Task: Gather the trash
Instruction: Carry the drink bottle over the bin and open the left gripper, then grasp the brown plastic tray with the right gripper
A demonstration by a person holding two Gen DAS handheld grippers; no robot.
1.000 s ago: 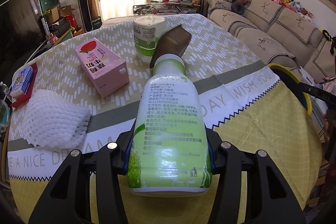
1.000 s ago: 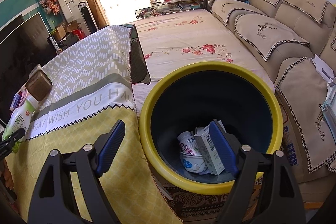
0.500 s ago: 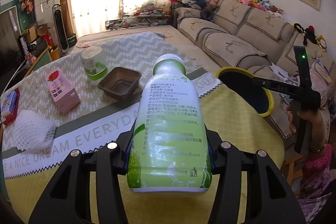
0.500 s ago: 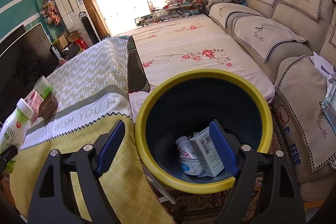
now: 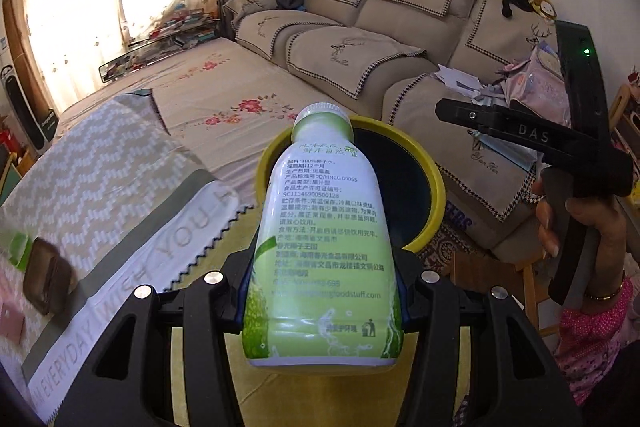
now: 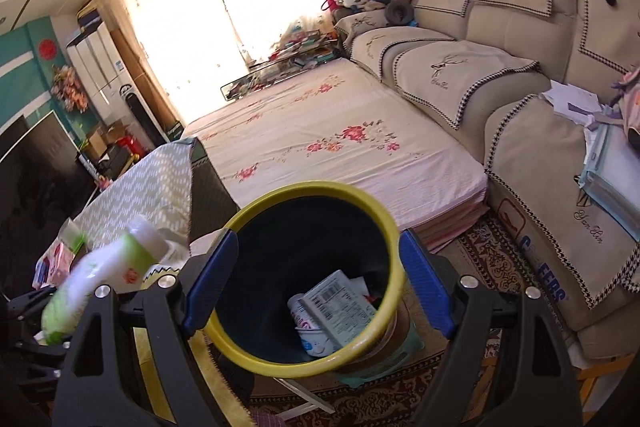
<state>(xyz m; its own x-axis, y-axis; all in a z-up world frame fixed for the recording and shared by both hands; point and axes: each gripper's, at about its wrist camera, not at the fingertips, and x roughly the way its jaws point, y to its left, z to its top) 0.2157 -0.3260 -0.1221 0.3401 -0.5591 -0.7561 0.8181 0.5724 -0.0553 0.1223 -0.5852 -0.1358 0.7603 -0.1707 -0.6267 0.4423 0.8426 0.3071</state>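
My left gripper is shut on a green and white plastic bottle, gripped low on its body, cap pointing away. The cap overlaps the near rim of a yellow-rimmed dark bin beside the table. In the right wrist view the same bottle shows blurred at the left, close to the bin's rim. My right gripper is open above the bin with nothing between its blue pads. A white carton and a cup lie inside the bin.
A brown tray and a pink carton sit on the patterned tablecloth at the left. A hand holds the right gripper to the right of the bin. A floral mattress and a beige sofa lie beyond.
My left gripper has swung right with the bottle, from over the table items to the bin's edge. The right gripper has drawn back and up from the bin, still open.
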